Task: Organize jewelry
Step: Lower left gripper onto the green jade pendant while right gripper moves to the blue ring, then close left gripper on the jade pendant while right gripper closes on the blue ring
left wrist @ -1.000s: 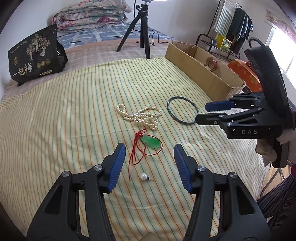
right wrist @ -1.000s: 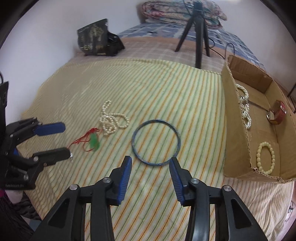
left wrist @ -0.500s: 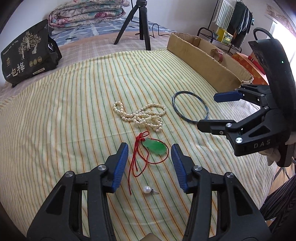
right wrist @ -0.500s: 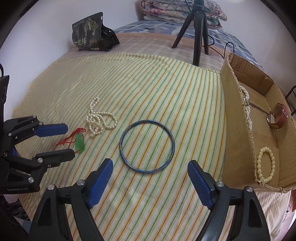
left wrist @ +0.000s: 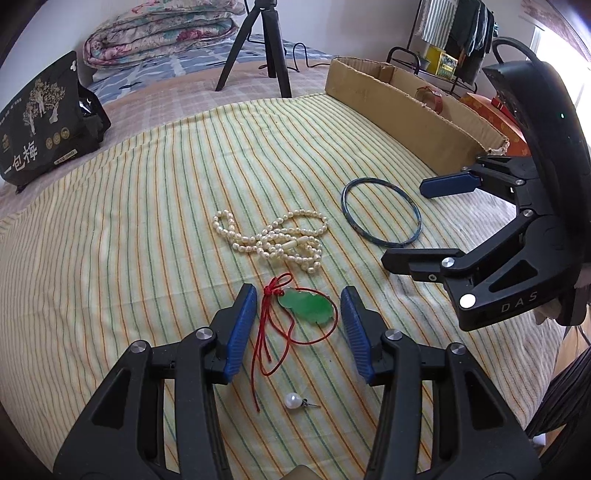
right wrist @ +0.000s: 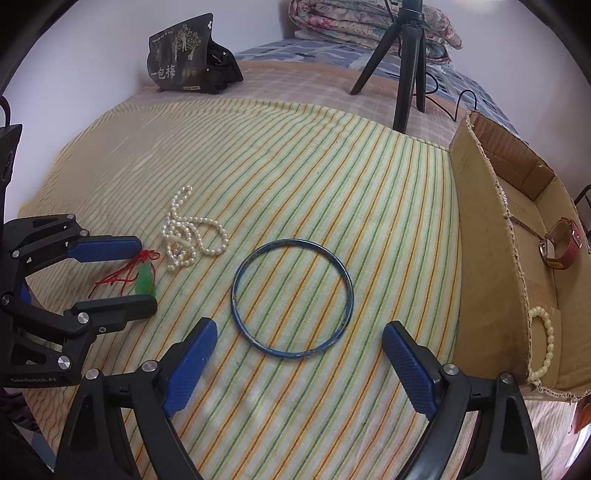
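Note:
A green pendant (left wrist: 304, 303) on a red cord lies on the striped cloth between the open fingers of my left gripper (left wrist: 299, 325); it also shows in the right wrist view (right wrist: 144, 280). A pearl necklace (left wrist: 275, 243) lies just beyond it. A loose pearl earring (left wrist: 293, 400) lies near the camera. A blue bangle (right wrist: 291, 297) lies flat just ahead of my right gripper (right wrist: 301, 363), which is wide open and empty. The cardboard box (right wrist: 480, 229) at the right holds a red watch (right wrist: 559, 247) and a bead bracelet (right wrist: 541, 345).
A black tripod (left wrist: 264, 48) stands at the back of the bed. A black printed bag (left wrist: 38, 125) sits at the far left. Folded quilts (left wrist: 159, 29) lie behind. A clothes rack (left wrist: 454, 33) stands beyond the box.
My left gripper moved forward so its fingers now flank the green pendant. My right gripper opened wide and moved closer to the blue bangle.

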Demonstrator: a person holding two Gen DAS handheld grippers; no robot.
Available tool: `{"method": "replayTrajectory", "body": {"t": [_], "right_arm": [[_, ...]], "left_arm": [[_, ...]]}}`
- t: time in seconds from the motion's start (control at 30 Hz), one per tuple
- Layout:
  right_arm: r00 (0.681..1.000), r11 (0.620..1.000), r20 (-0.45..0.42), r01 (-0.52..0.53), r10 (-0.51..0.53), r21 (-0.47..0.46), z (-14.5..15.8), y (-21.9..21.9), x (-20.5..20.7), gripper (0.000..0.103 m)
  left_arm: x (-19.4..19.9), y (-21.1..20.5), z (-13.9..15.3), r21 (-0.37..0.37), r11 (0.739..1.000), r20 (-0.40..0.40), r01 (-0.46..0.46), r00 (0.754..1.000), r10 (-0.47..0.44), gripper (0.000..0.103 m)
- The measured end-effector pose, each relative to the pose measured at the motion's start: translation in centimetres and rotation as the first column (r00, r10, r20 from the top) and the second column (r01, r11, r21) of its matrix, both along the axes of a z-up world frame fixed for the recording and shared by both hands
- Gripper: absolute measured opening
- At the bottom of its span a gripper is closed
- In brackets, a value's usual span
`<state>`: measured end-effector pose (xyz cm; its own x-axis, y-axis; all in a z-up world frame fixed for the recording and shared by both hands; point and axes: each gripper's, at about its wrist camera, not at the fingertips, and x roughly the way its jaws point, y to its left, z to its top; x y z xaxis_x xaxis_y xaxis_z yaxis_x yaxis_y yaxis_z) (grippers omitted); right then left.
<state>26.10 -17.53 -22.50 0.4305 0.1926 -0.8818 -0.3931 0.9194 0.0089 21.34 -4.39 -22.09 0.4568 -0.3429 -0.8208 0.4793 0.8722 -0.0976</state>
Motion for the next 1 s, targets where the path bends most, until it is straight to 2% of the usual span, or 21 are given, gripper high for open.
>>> {"method": "replayTrajectory", "body": {"t": [0.53,0.6,0.77,1.0], "right_arm": [[1.000,1.000,0.017,0.008,-0.008,-0.007,-0.7,0.5,1.2,0.095],[1.000,1.000,0.014,0.009,-0.009,0.002,-0.6,0.5,1.3,0.092],[1.000,1.000,0.011,0.014,-0.014,0.018,-0.3,0.2,1.4,0.073],[1.000,1.000,0.011,0.008,-0.008,0.012,-0.3,0.3,1.4,0.073]], "left_arm": [[0.2,0.0,-0.2,0.008,1.000,0.020,-0.002,1.000,0.002,0.030],[0.3,0.1,-0.3,0.004,1.000,0.020,-0.007,1.000,0.007,0.025],[0.4,0.2,-0.3,-0.005,1.000,0.014,-0.012,1.000,0.012,0.024],[0.5,0.6,-0.3,-0.018,1.000,0.009,-0.013,1.000,0.013,0.023]]}}
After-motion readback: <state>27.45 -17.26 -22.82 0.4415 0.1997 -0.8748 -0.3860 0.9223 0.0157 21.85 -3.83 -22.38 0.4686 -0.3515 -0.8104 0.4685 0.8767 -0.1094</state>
